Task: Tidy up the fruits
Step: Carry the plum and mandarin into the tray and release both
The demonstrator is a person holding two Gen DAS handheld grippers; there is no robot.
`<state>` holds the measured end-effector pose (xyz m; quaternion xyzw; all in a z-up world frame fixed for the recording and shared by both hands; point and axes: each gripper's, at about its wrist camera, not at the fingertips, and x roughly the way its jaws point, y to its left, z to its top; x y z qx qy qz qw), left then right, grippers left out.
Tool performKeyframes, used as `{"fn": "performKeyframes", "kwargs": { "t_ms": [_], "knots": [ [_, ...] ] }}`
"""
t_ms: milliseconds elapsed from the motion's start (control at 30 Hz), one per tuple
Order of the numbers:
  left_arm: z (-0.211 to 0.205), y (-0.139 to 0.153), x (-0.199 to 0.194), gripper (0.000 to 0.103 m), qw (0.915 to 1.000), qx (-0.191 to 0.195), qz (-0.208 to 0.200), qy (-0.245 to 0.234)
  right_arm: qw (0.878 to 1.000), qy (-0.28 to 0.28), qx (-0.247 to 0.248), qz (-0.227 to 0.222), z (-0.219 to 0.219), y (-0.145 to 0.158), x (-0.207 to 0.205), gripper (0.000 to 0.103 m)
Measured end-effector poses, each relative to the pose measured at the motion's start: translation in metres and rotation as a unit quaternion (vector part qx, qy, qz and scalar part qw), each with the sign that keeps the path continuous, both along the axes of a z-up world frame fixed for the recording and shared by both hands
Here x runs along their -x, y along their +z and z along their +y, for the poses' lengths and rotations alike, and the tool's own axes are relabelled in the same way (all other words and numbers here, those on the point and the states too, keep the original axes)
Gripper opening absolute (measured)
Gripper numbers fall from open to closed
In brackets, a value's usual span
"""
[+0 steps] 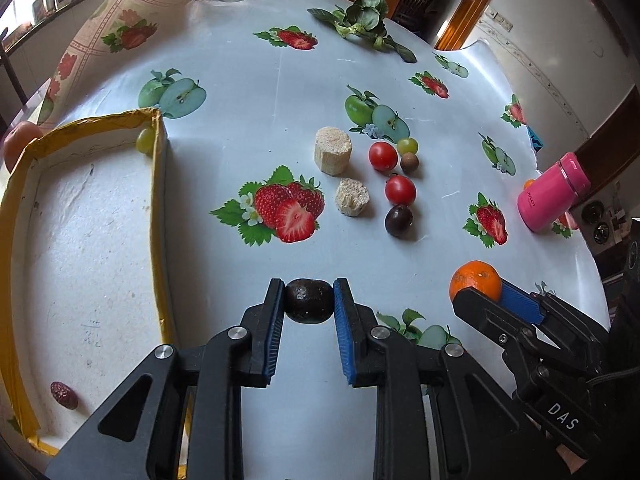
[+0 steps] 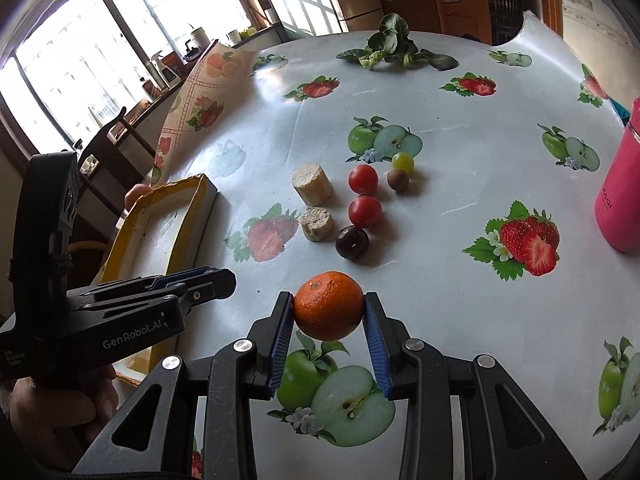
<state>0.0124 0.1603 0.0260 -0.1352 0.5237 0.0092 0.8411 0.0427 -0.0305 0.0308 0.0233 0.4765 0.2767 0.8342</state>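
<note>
Left wrist view: left gripper (image 1: 309, 300) jaws nearly closed, blue pads clamped on a small dark round fruit (image 1: 309, 301), held clear above the fruit-print tablecloth (image 1: 256, 60), just right of the yellow-rimmed white foam tray (image 1: 158, 216). Right gripper (image 2: 329, 307) partly closed, pads pressing both sides of a round orange mandarin (image 2: 329, 305), also off the cloth near its front edge.

Step, as I read it: both fruits picked, carry to tray. Tray already holds a green grape (image 1: 145, 140) at its far right corner and a dark red date-like fruit (image 1: 63, 394) near the front edge. Next move calls for swinging left over the rim, lowering, then opening the jaws; the left should go first, being closer.

Dark fruit looks slightly oblong, long axis across the jaws. Mandarin near-spherical, no clear axis; stem end not visible.

Left on the cloth mid-table: two red cherry tomatoes (image 1: 383, 155), a dark plum (image 1: 398, 220), plus more.
</note>
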Motion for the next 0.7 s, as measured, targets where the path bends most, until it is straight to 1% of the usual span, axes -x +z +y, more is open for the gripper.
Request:
{"fn": "performKeyframes", "kwargs": {
  "t_ms": [133,367,700],
  "knots": [
    [0.015,0.009,0.018,0.022,0.9999,-0.005,-0.008,0.014,1.0,0.016,-0.002,-0.009,0.013,0.008,0.015,0.036],
    [0.039,0.017,0.046,0.022,0.9991,-0.016,-0.014,0.038,0.999,0.044,0.0,-0.012,0.039,0.011,0.038,0.036],
    [0.075,0.021,0.073,0.022,0.9966,-0.03,-0.02,0.073,0.996,0.087,-0.001,-0.019,0.082,0.016,0.055,0.036]
  ]
}}
